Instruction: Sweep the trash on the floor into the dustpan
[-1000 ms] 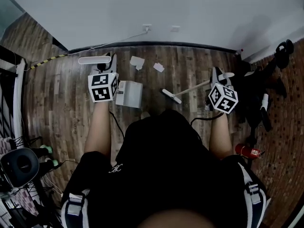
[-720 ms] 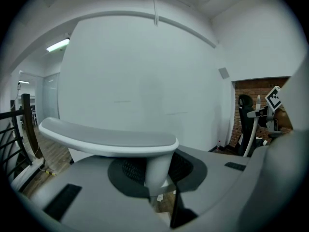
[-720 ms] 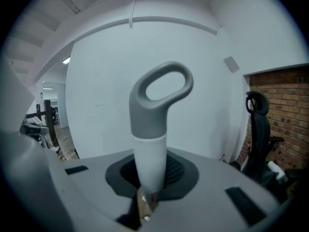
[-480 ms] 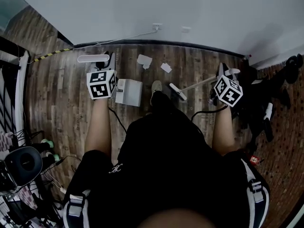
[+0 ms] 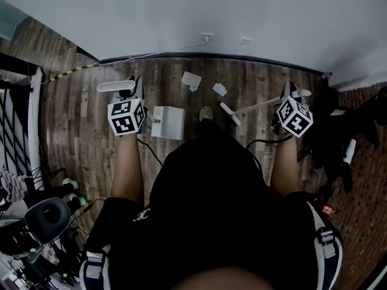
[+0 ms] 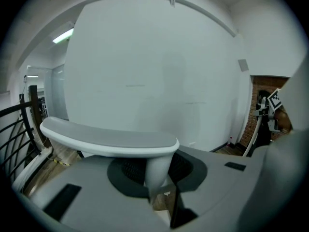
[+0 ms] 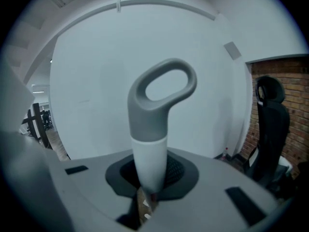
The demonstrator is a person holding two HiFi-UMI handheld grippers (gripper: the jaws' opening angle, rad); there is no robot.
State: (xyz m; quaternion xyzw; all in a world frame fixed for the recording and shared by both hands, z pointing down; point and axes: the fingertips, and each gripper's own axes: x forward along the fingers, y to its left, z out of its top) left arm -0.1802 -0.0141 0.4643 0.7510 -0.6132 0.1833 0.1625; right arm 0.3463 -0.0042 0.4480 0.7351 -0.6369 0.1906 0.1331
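Two pale paper scraps lie on the wood plank floor near the dark baseboard, a little apart from each other. Just short of them and to the left sits the white dustpan, flat on the floor, with the scraps outside it. Its upright ends in a white crossbar grip. The left gripper has its jaws pressed together on the post just below that crossbar.

To the right of the scraps the broom head rests on the floor, close to the nearer scrap and beside the person's shoe. The broom's pale stick slants up to the right gripper, whose jaws are clamped on the white shaft just under the grey loop end.

Behind it all stands a plain white wall. A black office chair stands against brick at the right, and a dark railing shows at the far left.
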